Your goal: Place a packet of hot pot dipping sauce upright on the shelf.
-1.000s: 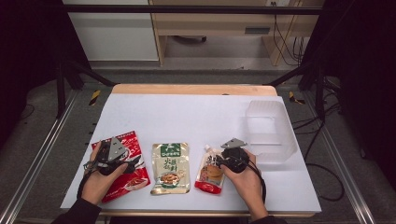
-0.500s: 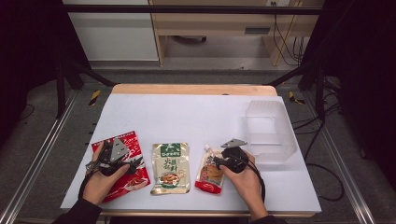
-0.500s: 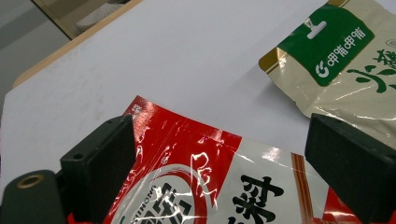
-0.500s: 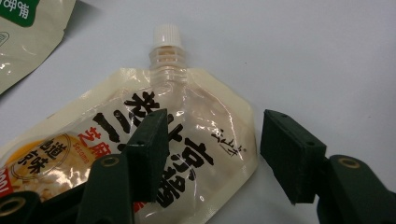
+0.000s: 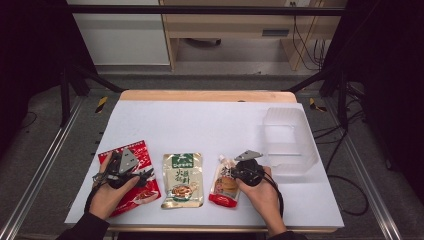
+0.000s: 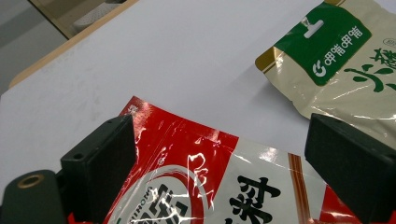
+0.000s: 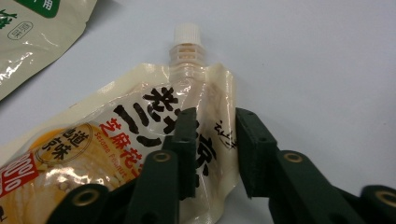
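In the high view, the left gripper [image 5: 131,172] and its hand cover the middle of the red packet [image 5: 143,159] at lower left, and the print on all three packets is too small to read. In the left gripper view, the bottom edge cuts off the red packet [image 6: 205,177] and the right edge cuts off the green-topped pouch [image 6: 345,60]. In the right gripper view, the spouted pouch [image 7: 140,140] runs off the lower left, and its edge passes between the right gripper [image 7: 215,154]'s pads; whether they press it cannot be told.
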The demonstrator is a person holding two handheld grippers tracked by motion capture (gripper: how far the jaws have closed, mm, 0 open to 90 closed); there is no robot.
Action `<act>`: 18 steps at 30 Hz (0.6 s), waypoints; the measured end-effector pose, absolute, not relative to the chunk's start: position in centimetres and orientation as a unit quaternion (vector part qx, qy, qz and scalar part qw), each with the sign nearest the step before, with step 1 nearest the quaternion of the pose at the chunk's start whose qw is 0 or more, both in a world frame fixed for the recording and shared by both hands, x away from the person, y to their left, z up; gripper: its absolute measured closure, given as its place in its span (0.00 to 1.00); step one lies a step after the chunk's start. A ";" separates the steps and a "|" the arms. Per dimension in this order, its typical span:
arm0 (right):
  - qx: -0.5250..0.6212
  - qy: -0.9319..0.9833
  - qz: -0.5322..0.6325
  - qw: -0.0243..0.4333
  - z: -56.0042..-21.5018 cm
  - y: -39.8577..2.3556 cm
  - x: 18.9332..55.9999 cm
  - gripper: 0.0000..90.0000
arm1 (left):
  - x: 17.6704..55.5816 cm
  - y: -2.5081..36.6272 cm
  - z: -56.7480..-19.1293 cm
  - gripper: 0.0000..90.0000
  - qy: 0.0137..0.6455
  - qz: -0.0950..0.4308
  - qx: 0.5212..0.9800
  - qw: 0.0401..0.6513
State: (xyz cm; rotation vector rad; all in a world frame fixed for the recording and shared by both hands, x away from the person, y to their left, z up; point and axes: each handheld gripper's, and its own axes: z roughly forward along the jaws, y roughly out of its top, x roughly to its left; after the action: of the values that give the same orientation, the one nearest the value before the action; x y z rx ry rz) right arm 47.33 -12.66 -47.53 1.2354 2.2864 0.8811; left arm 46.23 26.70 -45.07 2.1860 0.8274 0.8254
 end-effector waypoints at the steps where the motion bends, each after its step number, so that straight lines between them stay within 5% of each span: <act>1: 0.437 0.819 0.314 0.199 -47.5 -12.7 47.3 0.85 | 46.2 26.7 -45.1 0.10 0.315 0.314 0.834 0.326; 5: 0.433 0.818 0.322 0.198 -47.2 -12.8 47.1 0.95 | 46.2 26.6 -45.1 0.10 0.314 0.315 0.835 0.325; 18: 0.395 0.819 0.351 0.224 -45.4 -12.3 46.3 0.98 | 46.0 26.4 -45.1 0.10 0.309 0.301 0.844 0.319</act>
State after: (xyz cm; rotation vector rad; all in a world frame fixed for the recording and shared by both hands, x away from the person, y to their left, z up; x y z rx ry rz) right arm 46.33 -12.28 -45.41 1.0902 2.2606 0.9692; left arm 45.96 26.36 -45.12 2.2200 0.8128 0.7920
